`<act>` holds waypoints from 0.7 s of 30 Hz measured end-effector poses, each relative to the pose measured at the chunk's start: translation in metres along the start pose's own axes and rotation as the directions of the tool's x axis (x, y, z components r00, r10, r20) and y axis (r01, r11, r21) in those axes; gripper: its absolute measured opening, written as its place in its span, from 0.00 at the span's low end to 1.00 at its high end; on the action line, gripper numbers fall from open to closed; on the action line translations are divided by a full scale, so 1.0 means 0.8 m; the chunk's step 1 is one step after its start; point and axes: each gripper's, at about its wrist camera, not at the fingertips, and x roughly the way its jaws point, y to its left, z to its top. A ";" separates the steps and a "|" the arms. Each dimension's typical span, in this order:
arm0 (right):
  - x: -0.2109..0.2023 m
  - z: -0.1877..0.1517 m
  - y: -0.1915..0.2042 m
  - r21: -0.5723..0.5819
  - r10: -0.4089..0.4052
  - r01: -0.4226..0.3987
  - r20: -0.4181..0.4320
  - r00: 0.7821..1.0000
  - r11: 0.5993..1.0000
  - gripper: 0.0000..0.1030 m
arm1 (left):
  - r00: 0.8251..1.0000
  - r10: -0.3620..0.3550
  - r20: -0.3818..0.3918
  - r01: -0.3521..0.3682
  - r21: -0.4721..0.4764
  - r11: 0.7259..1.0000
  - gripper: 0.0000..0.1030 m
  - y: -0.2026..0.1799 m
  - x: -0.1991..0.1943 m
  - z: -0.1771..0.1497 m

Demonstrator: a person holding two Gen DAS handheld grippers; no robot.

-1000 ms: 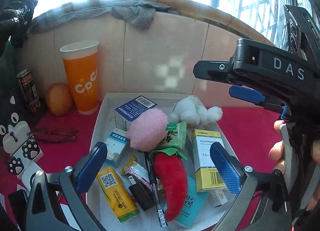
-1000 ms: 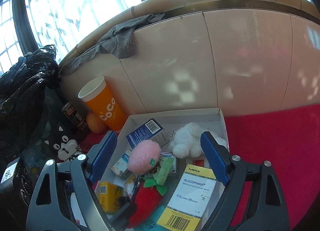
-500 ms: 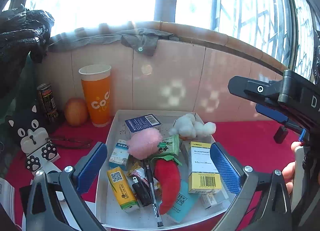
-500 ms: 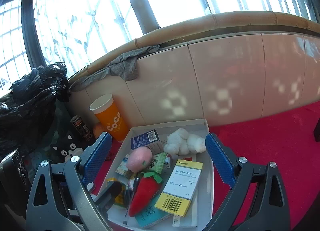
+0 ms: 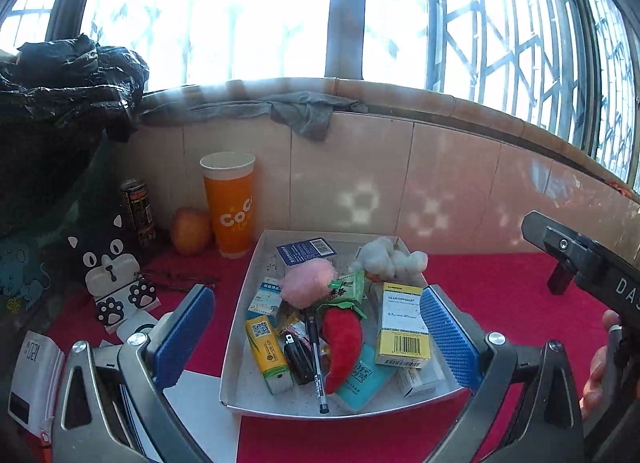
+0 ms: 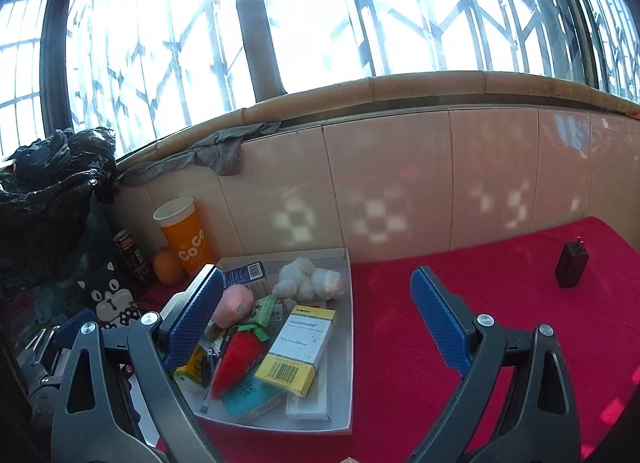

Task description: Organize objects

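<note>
A white tray [image 5: 244,295] [image 6: 346,343] on the red cloth holds several items: a yellow-and-white Glucophage box [image 5: 402,323] [image 6: 300,347], a red plush chilli [image 5: 342,343] [image 6: 236,359], a pink pompom [image 5: 306,281], a white plush toy [image 5: 390,261] [image 6: 310,279], a blue box [image 5: 306,251], a yellow carton [image 5: 266,351] and a pen [image 5: 316,359]. My left gripper [image 5: 316,339] is open and empty, raised in front of the tray. My right gripper [image 6: 316,323] is open and empty, raised over the tray's right side.
An orange paper cup [image 5: 230,203], an orange fruit [image 5: 190,231], a dark can [image 5: 138,209] and a cat-shaped holder [image 5: 112,279] stand left of the tray. A black charger [image 6: 572,265] stands on the red cloth [image 6: 460,263] at the right. A tiled wall runs behind.
Both grippers have pulled back and up from the tray, so the tray looks smaller and more of the window shows. Both stay open and empty.
</note>
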 end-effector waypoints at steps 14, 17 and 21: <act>-0.139 -0.002 -0.071 0.148 0.058 -0.071 0.085 0.995 0.986 0.93 | 0.999 0.037 0.034 -0.037 -0.001 0.999 1.00 -0.011 -0.094 -0.002; -0.171 0.003 -0.078 0.146 0.077 -0.094 0.115 0.990 0.985 0.93 | 0.997 0.027 0.071 -0.026 -0.009 1.000 1.00 -0.008 -0.121 0.007; -0.223 0.020 -0.100 0.159 0.080 -0.107 0.165 0.983 0.981 0.93 | 0.990 0.017 0.136 -0.013 -0.033 0.999 1.00 0.007 -0.164 0.019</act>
